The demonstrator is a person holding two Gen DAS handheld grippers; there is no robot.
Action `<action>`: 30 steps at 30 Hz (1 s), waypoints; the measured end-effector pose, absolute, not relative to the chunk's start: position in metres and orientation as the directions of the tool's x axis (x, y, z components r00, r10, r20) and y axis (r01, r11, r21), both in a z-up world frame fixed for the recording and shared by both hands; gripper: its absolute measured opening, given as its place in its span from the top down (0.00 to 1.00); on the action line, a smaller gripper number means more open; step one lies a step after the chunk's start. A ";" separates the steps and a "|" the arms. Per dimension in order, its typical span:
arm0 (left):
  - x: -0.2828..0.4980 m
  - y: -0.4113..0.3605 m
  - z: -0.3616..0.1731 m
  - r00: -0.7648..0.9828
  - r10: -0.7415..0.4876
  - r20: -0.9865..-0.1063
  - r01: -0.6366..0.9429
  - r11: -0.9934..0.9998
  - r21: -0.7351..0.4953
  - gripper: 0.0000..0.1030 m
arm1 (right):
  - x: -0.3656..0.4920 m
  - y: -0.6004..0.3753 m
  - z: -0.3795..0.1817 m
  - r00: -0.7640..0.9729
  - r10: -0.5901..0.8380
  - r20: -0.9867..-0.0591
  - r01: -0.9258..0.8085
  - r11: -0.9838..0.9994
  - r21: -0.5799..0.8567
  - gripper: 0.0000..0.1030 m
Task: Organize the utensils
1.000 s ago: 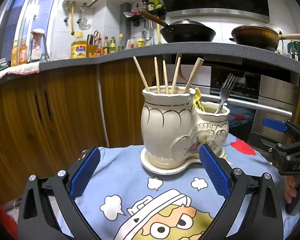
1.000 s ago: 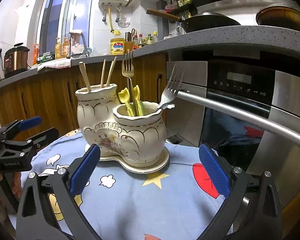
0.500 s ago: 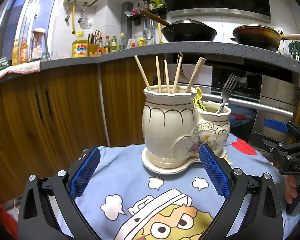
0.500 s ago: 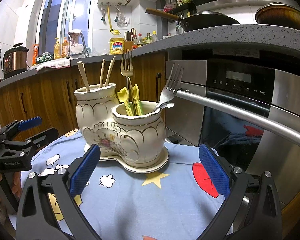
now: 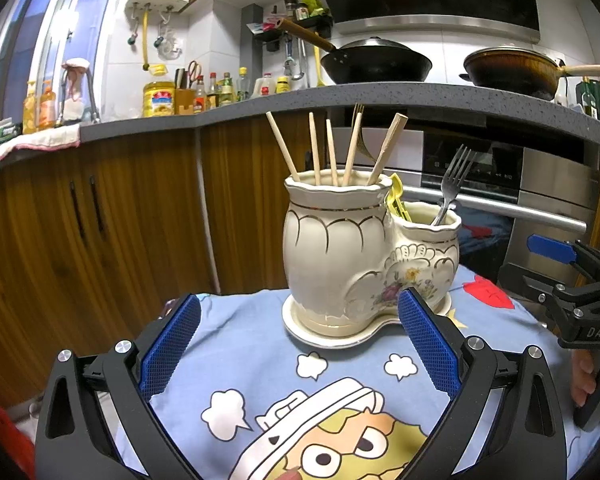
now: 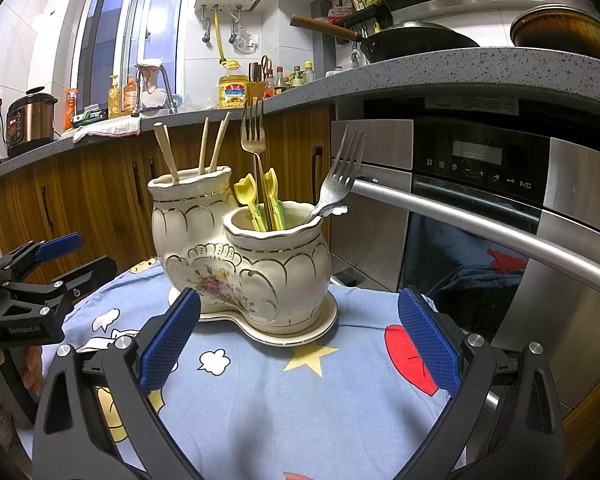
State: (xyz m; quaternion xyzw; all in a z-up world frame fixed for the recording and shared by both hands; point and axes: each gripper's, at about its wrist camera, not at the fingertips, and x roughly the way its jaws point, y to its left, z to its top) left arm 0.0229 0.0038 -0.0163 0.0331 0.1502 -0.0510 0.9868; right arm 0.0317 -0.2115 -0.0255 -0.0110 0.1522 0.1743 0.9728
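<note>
Two joined cream ceramic pots make up the utensil holder (image 5: 364, 256), which stands on its matching saucer (image 6: 300, 334) on a surface covered by a blue cartoon-print cloth (image 5: 260, 364). In the left wrist view the taller pot is nearer the camera and carries five wooden chopsticks (image 5: 332, 152), their ends fanned out above its rim. The shorter pot, seen best from the right wrist view, holds a gold fork (image 6: 254, 136) standing nearly upright, a silver fork (image 6: 342, 172) leaning out over the rim toward the oven (image 6: 480, 208), and a few small yellow and green plastic picks (image 6: 264, 204). The left gripper (image 5: 298, 344) sits low over the cloth just in front of the holder, its jaws wide apart and clamped on nothing, the blue pads framing the base of the pots without touching them. The right gripper (image 6: 298, 344) faces the holder from the other side, near the shorter pot, and its jaws are likewise spread with nothing between them. Each gripper shows at the edge of the other's view, held in a hand. Behind the holder run dark wooden cabinets (image 5: 100, 232) under a grey speckled counter (image 5: 380, 94) that carries a black wok (image 5: 376, 64) and several bottles.
</note>
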 end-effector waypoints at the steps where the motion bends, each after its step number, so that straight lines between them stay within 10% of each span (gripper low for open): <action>1: 0.023 0.004 -0.016 0.950 -0.090 -0.300 0.109 0.993 0.049 0.05 | 0.032 -0.212 -0.025 0.893 0.336 -0.300 -0.342 0.939 0.031 0.05; 30: 0.024 0.003 -0.017 0.948 -0.090 -0.307 0.109 0.993 0.043 0.05 | 0.032 -0.212 -0.026 0.892 0.335 -0.302 -0.341 0.939 0.033 0.05</action>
